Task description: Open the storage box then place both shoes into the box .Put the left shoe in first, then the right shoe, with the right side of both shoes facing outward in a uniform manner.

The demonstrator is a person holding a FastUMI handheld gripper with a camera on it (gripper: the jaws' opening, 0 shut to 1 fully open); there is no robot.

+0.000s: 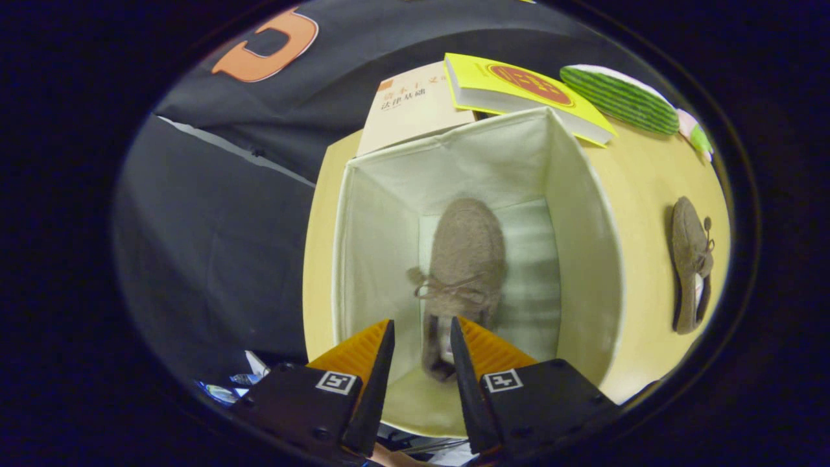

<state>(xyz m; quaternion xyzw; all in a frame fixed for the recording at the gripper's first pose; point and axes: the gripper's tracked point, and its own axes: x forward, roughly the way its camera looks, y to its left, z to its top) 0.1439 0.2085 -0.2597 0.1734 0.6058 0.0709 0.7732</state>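
Note:
I look down into an open white fabric storage box (577, 214) standing on a yellow table (648, 188). One brown suede shoe (467, 253) with a lace bow lies on the box floor, toe pointing away from me and heel toward me. My gripper (421, 321) hangs over the box's near side, open, with the shoe's heel showing in the gap between the fingers. White lining shows between the left finger and the heel, so the fingers do not clamp it. The second brown shoe (690, 266) lies on the table outside the box, to its right.
Beyond the box lie a beige book (408, 107) and a yellow book (519, 87) that rests on the box's far corner. A green striped slice-shaped item (616, 97) sits further right. The table's left edge runs close beside the box.

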